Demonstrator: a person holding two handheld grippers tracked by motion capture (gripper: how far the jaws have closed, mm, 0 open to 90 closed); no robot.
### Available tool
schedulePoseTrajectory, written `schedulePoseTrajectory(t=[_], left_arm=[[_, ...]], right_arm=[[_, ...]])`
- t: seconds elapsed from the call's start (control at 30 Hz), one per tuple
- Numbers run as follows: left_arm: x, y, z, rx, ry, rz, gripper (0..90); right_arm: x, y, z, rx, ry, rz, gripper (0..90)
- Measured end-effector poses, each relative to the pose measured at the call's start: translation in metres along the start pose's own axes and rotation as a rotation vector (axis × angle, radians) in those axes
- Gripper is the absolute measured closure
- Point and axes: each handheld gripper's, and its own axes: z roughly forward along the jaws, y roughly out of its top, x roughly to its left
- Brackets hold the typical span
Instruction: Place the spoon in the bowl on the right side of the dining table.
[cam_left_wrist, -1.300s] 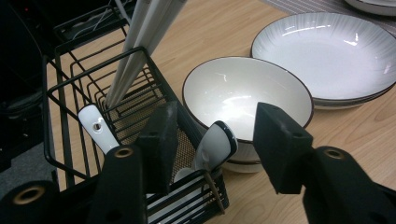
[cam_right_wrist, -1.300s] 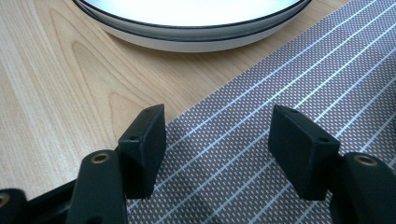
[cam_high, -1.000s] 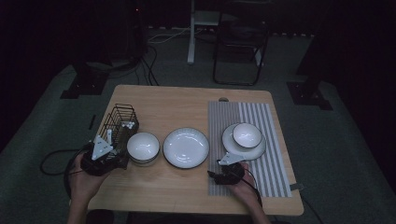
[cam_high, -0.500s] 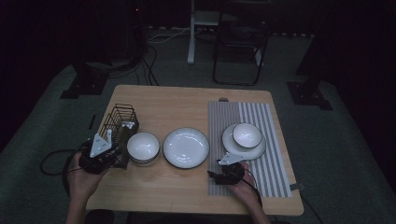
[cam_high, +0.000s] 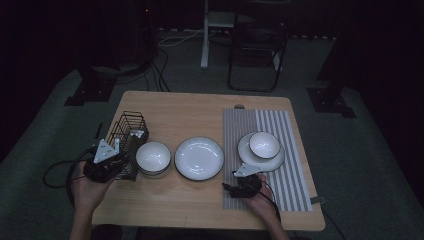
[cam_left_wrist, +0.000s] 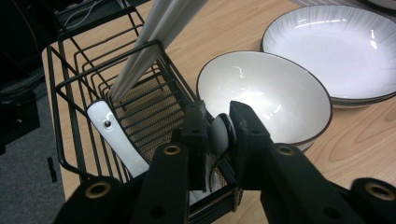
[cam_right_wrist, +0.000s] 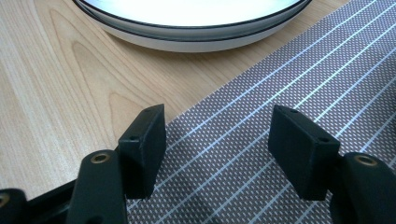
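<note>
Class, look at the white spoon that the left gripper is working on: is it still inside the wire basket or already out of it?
Still in. The white spoon lies inside the wire basket, its end pinched between the left gripper jaws, which have just been closing.

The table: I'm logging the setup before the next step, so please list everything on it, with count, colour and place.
Wire basket: one, black, table's left edge.
Chopsticks: white, leaning in the basket; count unclear.
Spoons: two, white; one lying in the basket, one gripped by its handle.
Bowl: one, white, beside the basket.
Plate: one, white, table centre.
Placemat: one, grey striped, right side.
Plate with small bowl: white, on the placemat.
Left gripper: black, fingers have just been closing on the spoon.
Right gripper: black, open above the placemat's edge.
</note>
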Motion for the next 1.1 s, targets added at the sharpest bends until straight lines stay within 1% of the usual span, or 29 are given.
schedulePoseTrajectory(t=[0.17, 0.27, 0.37, 0.53, 0.7, 0.73, 0.87, 1.1], left_arm=[[0.005, 0.000, -0.001, 0.005, 0.015, -0.014, 81.0], [0.009, -0.002, -0.001, -0.001, 0.011, -0.034, 81.4], [0.013, -0.005, 0.001, 0.005, 0.009, -0.049, 81.6], [0.015, -0.007, 0.004, 0.006, 0.004, -0.065, 82.8], [0.016, -0.008, 0.006, 0.011, 0.005, -0.062, 84.1], [0.016, -0.008, 0.006, 0.012, 0.019, -0.060, 84.3], [0.018, -0.006, 0.005, 0.010, 0.022, -0.055, 84.6], [0.023, 0.002, -0.001, -0.027, 0.021, -0.043, 84.7]], right_arm=[[0.000, 0.000, 0.000, 0.000, 0.000, -0.001, 36.8], [0.000, 0.000, 0.000, 0.000, 0.000, 0.000, 36.8], [0.000, 0.000, 0.000, 0.000, 0.000, 0.000, 36.9], [0.000, 0.000, 0.000, 0.000, 0.000, -0.001, 36.8], [0.000, 0.000, 0.000, 0.000, 0.000, -0.001, 36.8], [0.000, 0.000, 0.000, 0.000, 0.000, 0.000, 36.8], [0.000, 0.000, 0.000, 0.000, 0.000, -0.001, 36.8], [0.000, 0.000, 0.000, 0.000, 0.000, 0.000, 36.8]])
